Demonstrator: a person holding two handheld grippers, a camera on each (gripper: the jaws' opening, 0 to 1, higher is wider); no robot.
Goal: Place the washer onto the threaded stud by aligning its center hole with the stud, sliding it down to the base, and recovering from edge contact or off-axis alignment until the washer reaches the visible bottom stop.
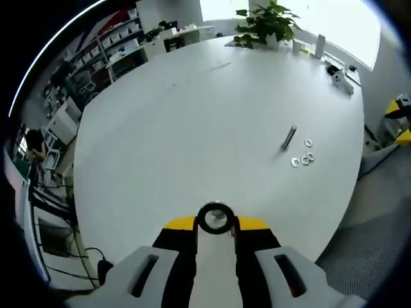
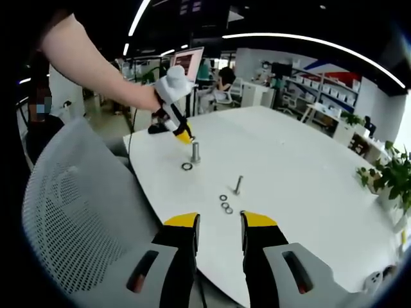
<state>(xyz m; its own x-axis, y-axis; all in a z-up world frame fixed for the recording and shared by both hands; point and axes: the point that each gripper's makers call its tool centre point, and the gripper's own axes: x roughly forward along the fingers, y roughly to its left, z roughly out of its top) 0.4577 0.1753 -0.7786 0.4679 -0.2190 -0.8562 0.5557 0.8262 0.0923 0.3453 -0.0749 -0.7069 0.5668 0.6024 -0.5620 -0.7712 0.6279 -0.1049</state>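
Note:
A shiny metal washer (image 1: pixel 214 217) sits between the yellow tips of my left gripper (image 1: pixel 214 221), which is shut on it above the white table (image 1: pixel 192 128). In the right gripper view the left gripper (image 2: pixel 182 135) hangs from a person's hand just up and left of an upright grey stud (image 2: pixel 195 152), close to its top. Another washer (image 2: pixel 187 167) lies flat on the table beside the stud's base. My right gripper (image 2: pixel 219 226) is open with nothing between its jaws, over the near table edge.
A loose bolt (image 2: pixel 237 185) and a few spare washers (image 2: pixel 225 205) lie mid-table; they are the bolt (image 1: pixel 289 136) and washers (image 1: pixel 302 158) in the left gripper view. A grey mesh chair (image 2: pixel 70 212) stands at the table's edge. A potted plant (image 1: pixel 266 22) is at the far end.

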